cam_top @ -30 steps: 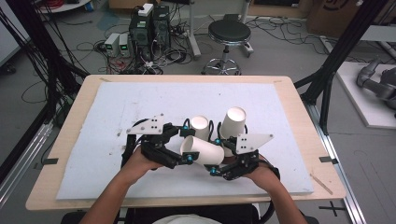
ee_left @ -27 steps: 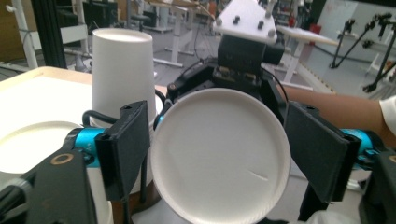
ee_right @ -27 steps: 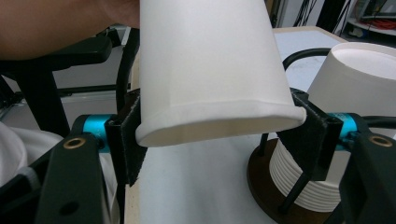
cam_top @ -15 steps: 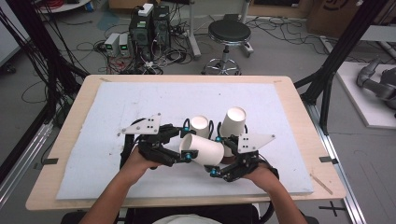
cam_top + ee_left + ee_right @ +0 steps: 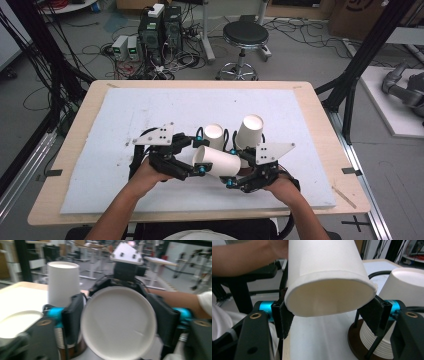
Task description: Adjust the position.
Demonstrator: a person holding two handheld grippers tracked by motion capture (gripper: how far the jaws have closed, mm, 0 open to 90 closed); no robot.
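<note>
A white paper cup (image 5: 216, 161) is held lying level above the bench (image 5: 100, 95) just in front of two inverted cup stacks (image 5: 248, 131), base gripped in the left claw (image 5: 197, 157), whose jaws have just reopened, mouth rim clasped by the right claw (image 5: 234, 176), just narrowed.

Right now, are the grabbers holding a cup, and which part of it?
Yes. One white paper cup lies sideways between both: the left gripper at its bottom end, the right gripper at its open rim.
</note>
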